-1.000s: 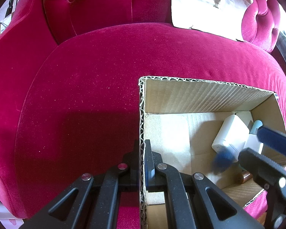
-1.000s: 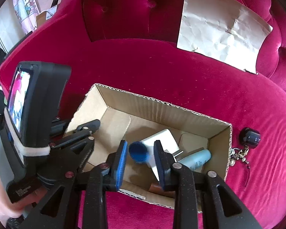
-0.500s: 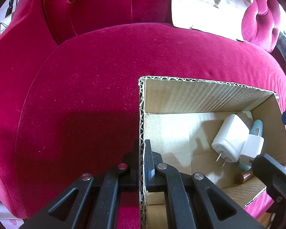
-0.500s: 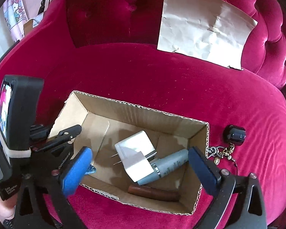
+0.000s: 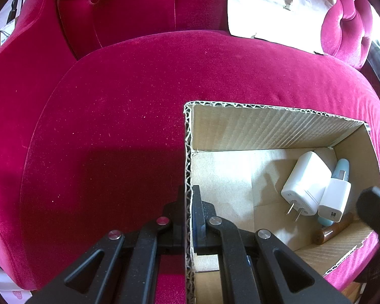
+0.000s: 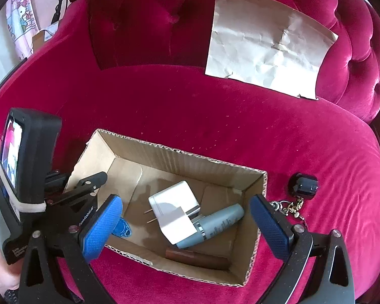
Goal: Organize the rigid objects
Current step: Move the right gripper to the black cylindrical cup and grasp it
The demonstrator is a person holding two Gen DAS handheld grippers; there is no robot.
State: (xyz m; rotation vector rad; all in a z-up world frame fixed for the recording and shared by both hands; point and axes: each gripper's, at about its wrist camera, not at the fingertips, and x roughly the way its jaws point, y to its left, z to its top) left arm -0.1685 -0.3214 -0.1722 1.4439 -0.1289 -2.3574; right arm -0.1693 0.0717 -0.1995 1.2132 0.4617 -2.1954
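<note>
The left gripper [image 5: 189,212] is clamped on the short end wall of the cardboard box [image 5: 273,124], one finger inside and one outside. That is the first risk: the wall is thin corrugated board, and any tug or twist from this hand could crease it or tip the box on the soft red sofa seat [image 6: 215,116], spilling what is already inside.

The right gripper [image 6: 187,228] hangs above the box with its jaws spread wide and nothing between them; they have just been opening. Below its left finger, on the box floor by the near wall, lies a small blue piece [image 6: 122,228]. Toward the middle of the box sit the white plug adapter [image 6: 173,202], the grey-blue tube [image 6: 215,224] leaning against it, and a brown stick [image 6: 197,255] along the near wall.

Just outside the box's far short wall lies a black keychain [image 6: 302,185] with its gold chain trailing toward the box. It looks like the next thing to collect, and it sits beyond the right finger. The loose chain could snag the box edge or slip from the pads.

Farther from the box, a crumpled paper sheet [image 6: 266,48] leans on the backrest.
</note>
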